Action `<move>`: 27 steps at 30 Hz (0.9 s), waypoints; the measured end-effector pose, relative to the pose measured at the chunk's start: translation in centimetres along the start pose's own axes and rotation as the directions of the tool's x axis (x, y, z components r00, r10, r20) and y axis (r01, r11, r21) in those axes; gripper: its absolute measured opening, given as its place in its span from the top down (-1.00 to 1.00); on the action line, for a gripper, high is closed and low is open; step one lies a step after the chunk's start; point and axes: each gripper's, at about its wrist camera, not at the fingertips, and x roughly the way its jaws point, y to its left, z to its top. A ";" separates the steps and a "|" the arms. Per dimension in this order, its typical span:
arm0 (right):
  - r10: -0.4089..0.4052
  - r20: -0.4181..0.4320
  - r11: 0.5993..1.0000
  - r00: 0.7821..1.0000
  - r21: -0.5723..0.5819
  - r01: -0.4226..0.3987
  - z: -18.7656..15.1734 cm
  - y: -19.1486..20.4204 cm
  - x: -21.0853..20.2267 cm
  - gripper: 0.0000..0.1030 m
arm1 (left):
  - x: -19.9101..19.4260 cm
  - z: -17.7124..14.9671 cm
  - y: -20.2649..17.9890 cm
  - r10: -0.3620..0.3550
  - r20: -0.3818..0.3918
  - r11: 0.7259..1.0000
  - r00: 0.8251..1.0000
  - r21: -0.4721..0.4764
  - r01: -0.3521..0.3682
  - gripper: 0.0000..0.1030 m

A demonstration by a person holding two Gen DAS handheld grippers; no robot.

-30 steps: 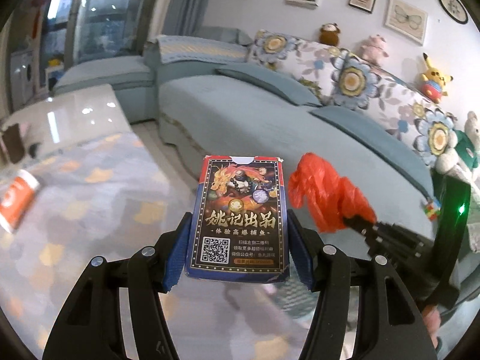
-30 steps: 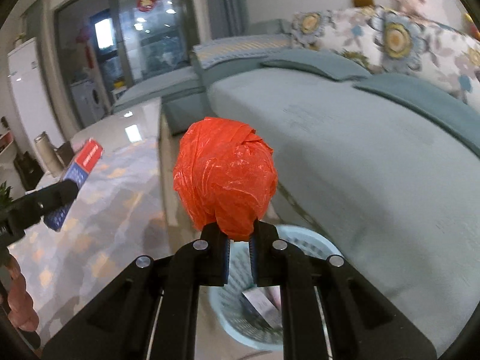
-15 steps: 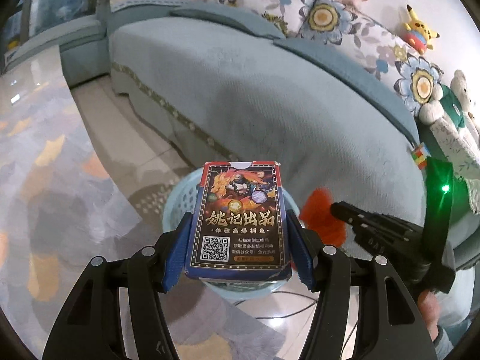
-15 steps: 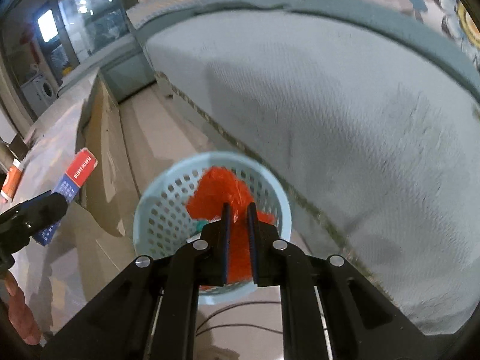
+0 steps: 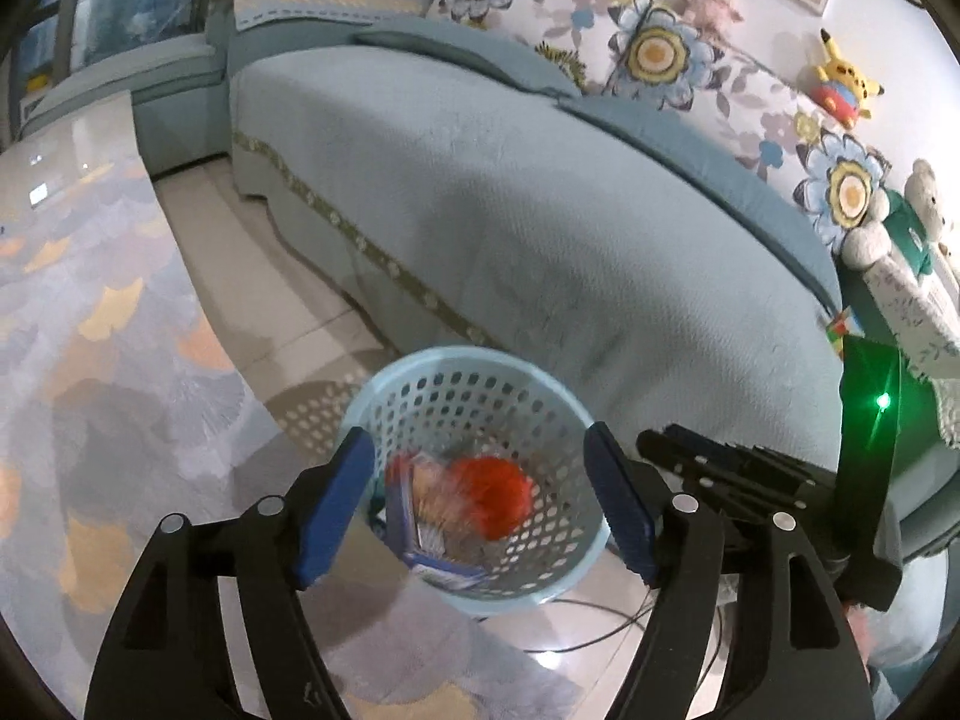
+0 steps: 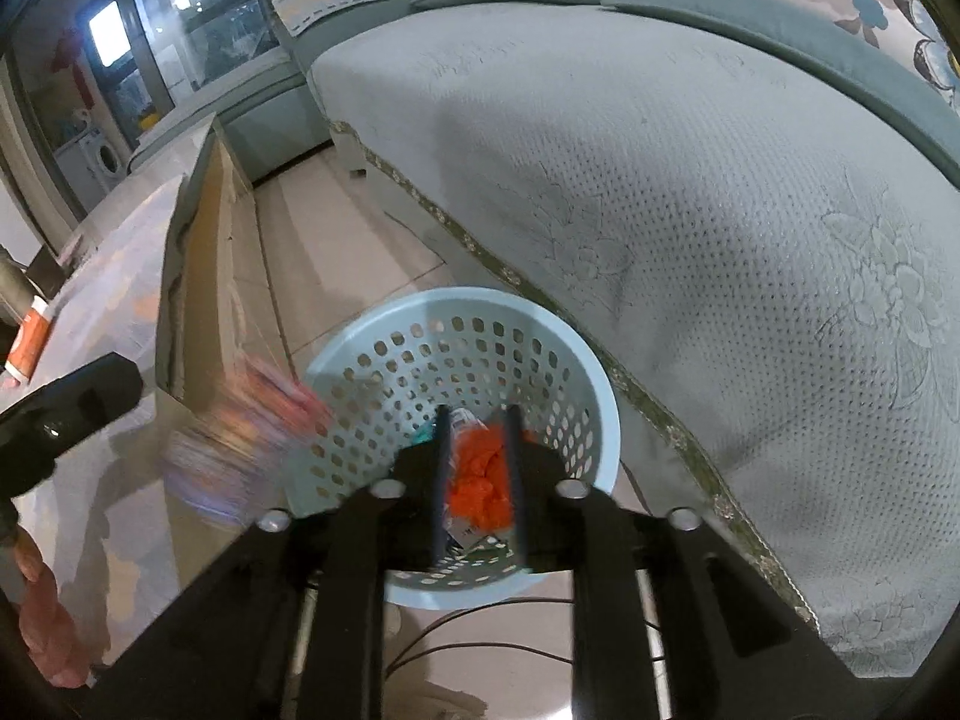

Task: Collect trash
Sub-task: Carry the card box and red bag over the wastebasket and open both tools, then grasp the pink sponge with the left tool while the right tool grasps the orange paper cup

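Observation:
A light blue perforated basket (image 5: 480, 360) (image 6: 456, 306) stands on the floor by the sofa. My left gripper (image 5: 477, 447) hangs over it with its jaws opening and nothing between the blue pads (image 5: 333, 504). The playing-card box (image 5: 420, 522) (image 6: 240, 438) is a blur, loose and dropping at the basket. My right gripper (image 6: 477, 420) (image 5: 720, 468) is over the basket too, jaws opening. The red plastic bag (image 5: 492, 495) (image 6: 480, 480) shows below and between its fingers, free of them, down inside the basket among other scraps.
A teal-covered sofa (image 5: 540, 210) runs close along the basket's right side, with plush toys (image 5: 840, 78) on its back. A low table with patterned cloth (image 5: 90, 330) lies left, an orange-and-white tube (image 6: 27, 342) on it. A cable (image 6: 480, 648) crosses the tiled floor nearby.
Both grippers dropped toward the basket and tilted down. The left let go of the card box and the right let go of the red bag; both items now fall or lie in the basket.

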 end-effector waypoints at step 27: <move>0.270 0.168 0.937 0.948 -0.273 -0.218 3.2 23.9 -10.5 0.01 | -23.5 2.3 13.1 0.251 0.297 0.966 0.921 -0.144 -0.217 -0.39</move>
